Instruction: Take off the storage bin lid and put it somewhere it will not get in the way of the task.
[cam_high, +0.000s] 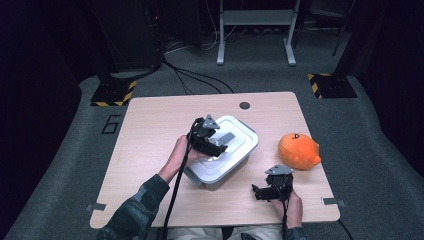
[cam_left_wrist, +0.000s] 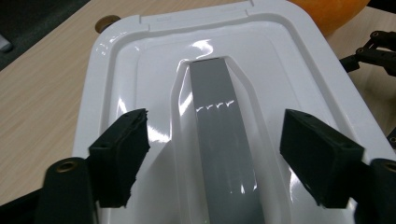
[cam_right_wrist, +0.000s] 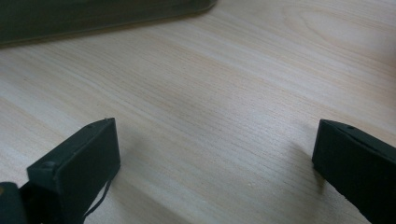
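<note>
A white lidded plastic box (cam_high: 227, 152) stands mid-table, its lid (cam_left_wrist: 140, 70) carrying a grey handle (cam_left_wrist: 219, 126) in a recess. My left gripper (cam_high: 220, 145) hovers over the lid; in the left gripper view my left gripper (cam_left_wrist: 217, 156) stands with one jaw on each side of the grey handle, and a gap shows on both sides, so the pads do not press it. My right gripper (cam_high: 260, 192) rests low near the table's front edge, right of the box. In the right gripper view my right gripper (cam_right_wrist: 215, 163) is wide open over bare wood.
An orange plush toy (cam_high: 298, 150) lies on the table right of the box, its edge also at the top of the left gripper view (cam_left_wrist: 327, 14). A round cable hole (cam_high: 244, 105) sits near the far edge of the wooden table (cam_high: 150, 145).
</note>
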